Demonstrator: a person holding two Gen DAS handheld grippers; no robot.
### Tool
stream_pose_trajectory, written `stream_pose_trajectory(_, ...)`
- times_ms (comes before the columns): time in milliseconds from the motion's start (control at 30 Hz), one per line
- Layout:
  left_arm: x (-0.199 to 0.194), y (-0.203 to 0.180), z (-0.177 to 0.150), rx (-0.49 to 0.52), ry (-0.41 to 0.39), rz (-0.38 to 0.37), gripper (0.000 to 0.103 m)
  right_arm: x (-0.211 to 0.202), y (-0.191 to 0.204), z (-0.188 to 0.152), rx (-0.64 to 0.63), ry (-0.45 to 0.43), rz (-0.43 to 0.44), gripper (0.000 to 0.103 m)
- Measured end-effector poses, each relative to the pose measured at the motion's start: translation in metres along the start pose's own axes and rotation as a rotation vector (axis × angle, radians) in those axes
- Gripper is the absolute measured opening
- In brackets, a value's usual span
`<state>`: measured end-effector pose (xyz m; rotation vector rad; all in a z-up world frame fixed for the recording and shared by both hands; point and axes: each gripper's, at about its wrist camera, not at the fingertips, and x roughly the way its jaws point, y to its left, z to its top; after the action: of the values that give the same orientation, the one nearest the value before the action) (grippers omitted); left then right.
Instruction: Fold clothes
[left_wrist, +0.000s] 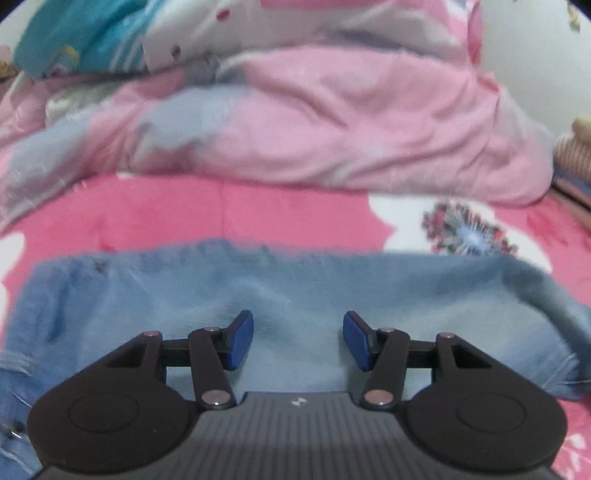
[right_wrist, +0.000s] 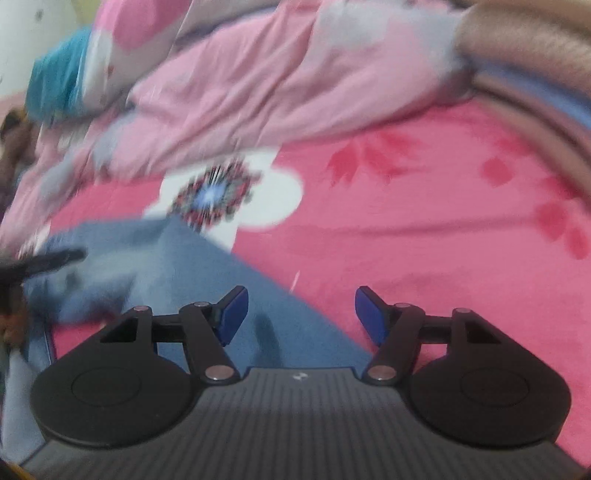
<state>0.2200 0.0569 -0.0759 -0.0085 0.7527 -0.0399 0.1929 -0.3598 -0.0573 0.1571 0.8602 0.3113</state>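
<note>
A bed fills the room's view, covered by a deep pink blanket (left_wrist: 295, 214) with big white flowers — one flower (left_wrist: 465, 229), with a dark red and blue centre, lies ahead and to the right of the left gripper, and ahead and a little left of the right gripper. Beyond both grippers, at the far side of the blanket, a pale pink quilt (left_wrist: 332, 129) with grey-blue patches is heaped in soft folds. A teal cloth (left_wrist: 81, 33) sits on top of that heap, far ahead and to the left. A brownish ribbed fabric (right_wrist: 535, 48) curves along the far right of the right gripper's view.

The light blue jeans (left_wrist: 295, 295) lie spread flat on the blanket. They stretch right under and just ahead of the left gripper (left_wrist: 298, 339), their frayed edge running across beyond its fingertips. From the right wrist view the denim lies below and to the left, with its corner reaching toward the flower.

The left gripper hangs over the denim with its blue pads (left_wrist: 242, 339) parted and nothing between them but the cloth beneath. The right gripper (right_wrist: 301, 315) is likewise spread apart and empty — its left finger over the jeans' edge, its right finger over bare pink blanket.
</note>
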Motion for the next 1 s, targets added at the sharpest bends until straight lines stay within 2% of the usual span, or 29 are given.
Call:
stream_pose_trajectory(67, 0.000, -0.007, -0.011, 0.038, -0.038, 0.031, 0.059, 0.011, 0.008, -0.008, -0.087, 0.018, -0.021, 0.063)
stream_pose_trajectory(100, -0.001, -0.010, -0.015, 0.056, -0.055, 0.043, 0.059, 0.014, 0.013, -0.013, -0.144, 0.012, -0.034, 0.054)
stream_pose_trajectory(133, -0.001, -0.011, -0.017, 0.067, -0.066, 0.053, 0.059, 0.011, 0.019, -0.016, -0.203, -0.009, -0.045, 0.040)
stream_pose_trajectory(167, -0.002, -0.012, -0.018, 0.072, -0.072, 0.059, 0.060, 0.005, 0.025, -0.017, -0.243, -0.030, -0.057, 0.000)
stream_pose_trajectory(267, -0.001, -0.012, -0.019, 0.067, -0.079, 0.061, 0.061, -0.021, 0.046, -0.019, -0.328, -0.127, -0.084, 0.002)
stream_pose_trajectory(367, 0.000, -0.012, -0.019, 0.063, -0.082, 0.060, 0.061, -0.046, 0.082, -0.038, -0.531, -0.217, -0.012, 0.003)
stream_pose_trajectory(467, 0.002, -0.014, -0.019, 0.066, -0.085, 0.064, 0.061, -0.046, 0.116, -0.066, -0.665, -0.154, 0.073, 0.006)
stream_pose_trajectory(533, 0.002, -0.014, -0.020, 0.064, -0.087, 0.063, 0.061, -0.039, 0.131, -0.080, -0.725, -0.094, 0.082, 0.015)
stream_pose_trajectory(567, 0.002, -0.013, -0.020, 0.063, -0.088, 0.062, 0.061, -0.036, 0.137, -0.086, -0.750, -0.073, 0.081, 0.029)
stream_pose_trajectory(600, 0.002, -0.013, -0.020, 0.061, -0.088, 0.060, 0.061, -0.036, 0.141, -0.088, -0.764, -0.071, 0.076, 0.037)
stream_pose_trajectory(633, 0.002, -0.013, -0.019, 0.058, -0.088, 0.058, 0.061, -0.037, 0.143, -0.088, -0.767, -0.076, 0.073, 0.040)
stream_pose_trajectory(733, 0.002, -0.011, -0.019, 0.050, -0.088, 0.050, 0.061, -0.045, 0.137, -0.078, -0.708, -0.101, 0.066, 0.047)
stream_pose_trajectory(933, 0.002, -0.008, -0.020, 0.033, -0.091, 0.033, 0.062, -0.034, 0.086, -0.046, -0.384, -0.058, 0.061, 0.045)
stream_pose_trajectory(967, 0.002, -0.007, -0.020, 0.032, -0.091, 0.032, 0.062, -0.030, 0.074, -0.042, -0.318, -0.041, 0.072, 0.036)
stream_pose_trajectory(1000, 0.002, -0.007, -0.020, 0.030, -0.091, 0.030, 0.062, -0.026, 0.063, -0.039, -0.259, -0.026, 0.082, 0.022)
